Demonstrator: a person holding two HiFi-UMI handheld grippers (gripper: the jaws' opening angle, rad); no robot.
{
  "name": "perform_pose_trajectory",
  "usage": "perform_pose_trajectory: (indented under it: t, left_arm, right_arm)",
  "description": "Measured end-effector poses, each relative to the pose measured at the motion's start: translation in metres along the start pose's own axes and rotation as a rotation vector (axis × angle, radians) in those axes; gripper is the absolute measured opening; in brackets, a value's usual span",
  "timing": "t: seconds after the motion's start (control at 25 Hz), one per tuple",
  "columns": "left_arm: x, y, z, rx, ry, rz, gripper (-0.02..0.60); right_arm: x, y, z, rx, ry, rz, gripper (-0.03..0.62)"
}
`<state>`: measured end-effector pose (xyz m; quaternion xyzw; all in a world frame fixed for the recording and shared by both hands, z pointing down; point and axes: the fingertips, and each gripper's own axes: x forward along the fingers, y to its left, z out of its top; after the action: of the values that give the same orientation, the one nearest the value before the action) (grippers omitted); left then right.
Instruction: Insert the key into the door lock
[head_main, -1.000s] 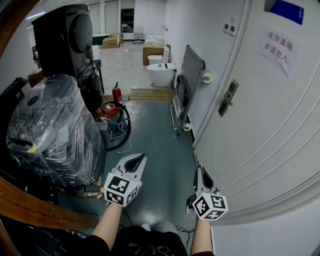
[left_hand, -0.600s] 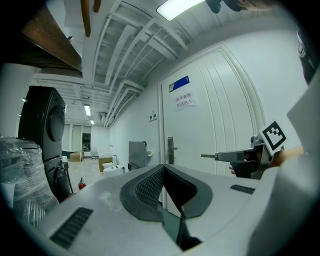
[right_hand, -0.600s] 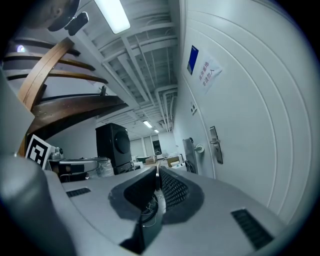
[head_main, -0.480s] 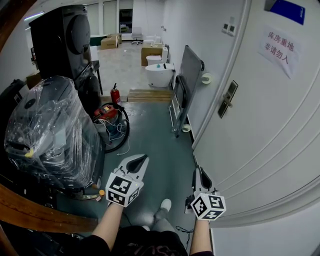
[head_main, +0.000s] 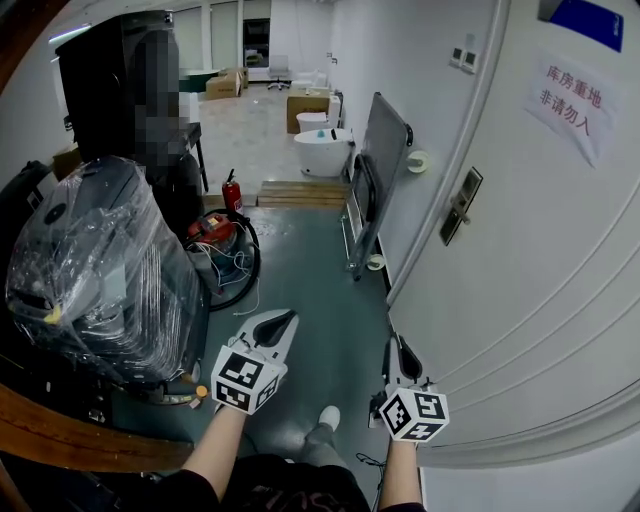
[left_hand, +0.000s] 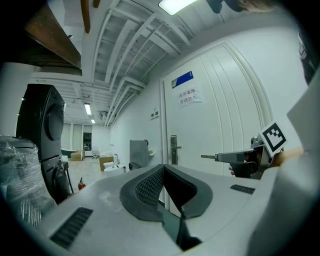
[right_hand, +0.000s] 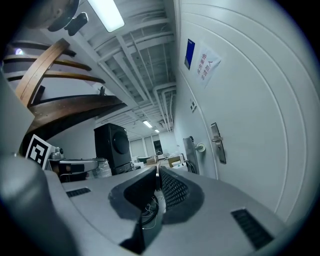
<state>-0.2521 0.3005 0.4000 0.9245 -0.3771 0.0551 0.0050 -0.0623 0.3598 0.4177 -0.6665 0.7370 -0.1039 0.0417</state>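
The white door (head_main: 540, 260) filled the right of the head view. Its door lock (head_main: 459, 206), a plate with a handle, sat at about one o'clock from the right claw (head_main: 399, 348) and well apart from it. The left claw (head_main: 283, 320), at nine o'clock of the right one, was pressed together on nothing. The right claw pinched the key (right_hand: 157, 174), its blade poking forward past the tips. The approach looked still to be made: carry the key toward one o'clock, level and square the blade to the lock, and only then push, pinch firm so the blade cannot swivel.
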Motion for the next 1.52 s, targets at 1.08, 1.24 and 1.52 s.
perform_pose_trajectory:
  t: [1.08,1.24,1.52]
  left_arm:
    - [0.142,0.051,-0.018,-0.027,0.052,-0.003,0.012]
    - [0.172,0.058,-0.014,-0.025,0.058,-0.007,0.012]
    - [0.218,0.075,-0.009,-0.038,0.068,0.021,0.012]
  right_arm:
    - [0.131,-0.081,-0.001,0.02,0.038,0.01,0.08]
    - [0.158,-0.098,0.008,0.004,0.044,0.009,0.08]
    - [0.205,-0.122,0.022,-0.008,0.057,0.037,0.08]
